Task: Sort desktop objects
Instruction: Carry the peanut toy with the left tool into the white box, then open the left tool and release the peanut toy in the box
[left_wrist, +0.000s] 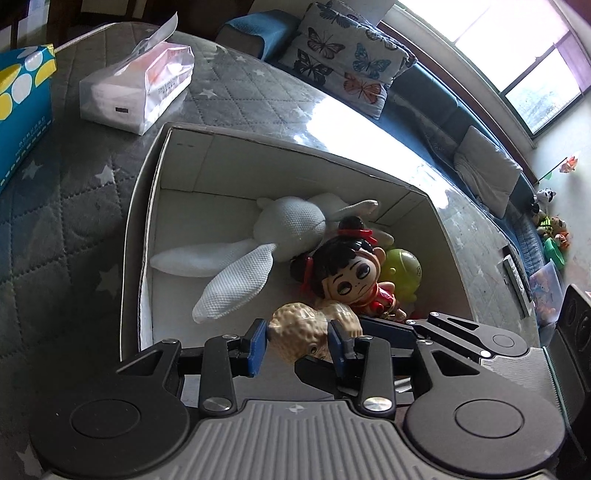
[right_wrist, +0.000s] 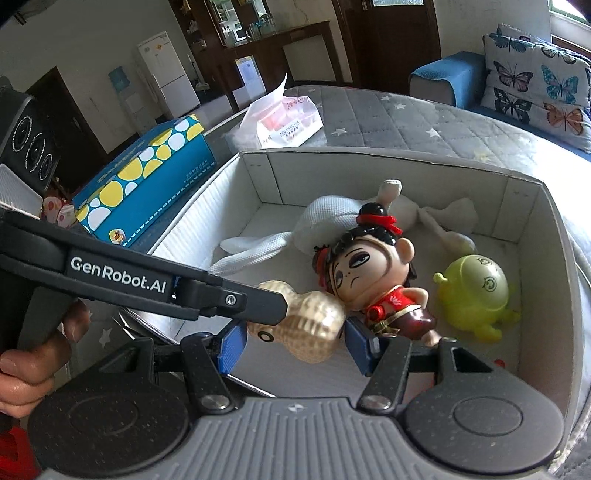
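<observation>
A tan peanut-shaped toy (left_wrist: 306, 326) sits between the blue pads of my left gripper (left_wrist: 298, 341), over the near end of a white cardboard box (left_wrist: 258, 147). In the right wrist view the same peanut toy (right_wrist: 314, 325) lies between the pads of my right gripper (right_wrist: 295, 345), and the left gripper's arm (right_wrist: 229, 299) crosses over it. Whether each pad touches the toy is unclear. In the box lie a white plush rabbit (left_wrist: 266, 236), a black-haired doll in red (left_wrist: 351, 273) and a green round toy (left_wrist: 402, 271).
A white tissue pack (left_wrist: 136, 92) and a blue dotted tissue box (left_wrist: 22, 110) stand on the grey quilted table beyond the box. A butterfly cushion (left_wrist: 347, 55) lies on the blue sofa behind. A black speaker (right_wrist: 29, 144) stands at the left.
</observation>
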